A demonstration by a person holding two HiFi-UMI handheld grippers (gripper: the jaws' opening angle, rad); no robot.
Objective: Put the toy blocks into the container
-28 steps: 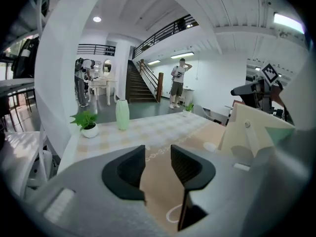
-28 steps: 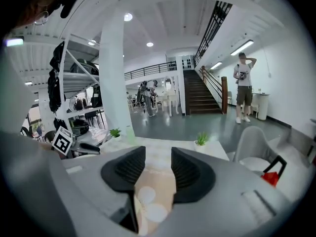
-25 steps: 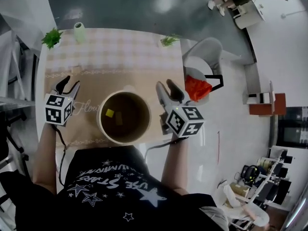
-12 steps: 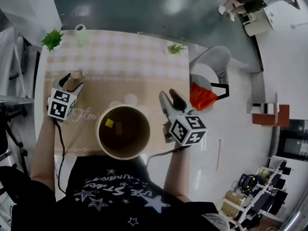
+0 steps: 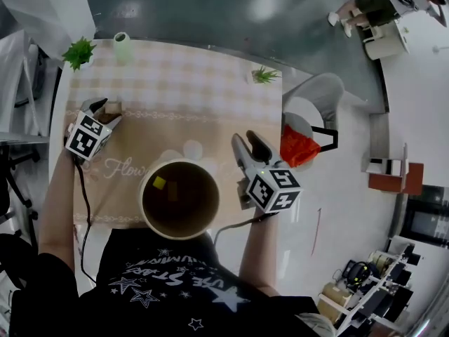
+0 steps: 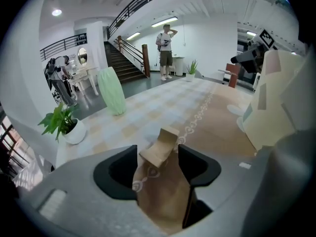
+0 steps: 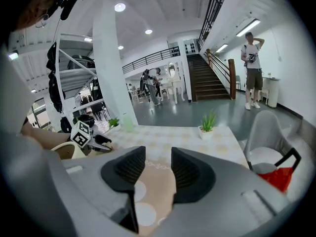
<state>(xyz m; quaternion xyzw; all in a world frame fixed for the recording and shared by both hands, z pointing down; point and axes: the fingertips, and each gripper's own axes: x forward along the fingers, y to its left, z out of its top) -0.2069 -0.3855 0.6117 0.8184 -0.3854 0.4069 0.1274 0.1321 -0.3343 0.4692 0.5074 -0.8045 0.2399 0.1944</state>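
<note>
Evidently a pick-up was in hand: the left gripper (image 5: 104, 111) had just been opening its jaws, which stood wide on either side of a tan wooden block (image 6: 160, 147) on the table (image 5: 62, 104), not yet pressing it. Next it would likely need to close squarely on the block, then carry it to the round tub (image 5: 143, 199), where a yellow block (image 5: 160, 182) already lay. The right gripper (image 7: 158, 169) hung beside the tub, jaws apart and empty. A checked cloth (image 5: 175, 76) with a tan runner (image 5: 175, 128) covered the table; beyond lay a glossy dark floor (image 5: 210, 12) and a staircase (image 7: 207, 78).
</note>
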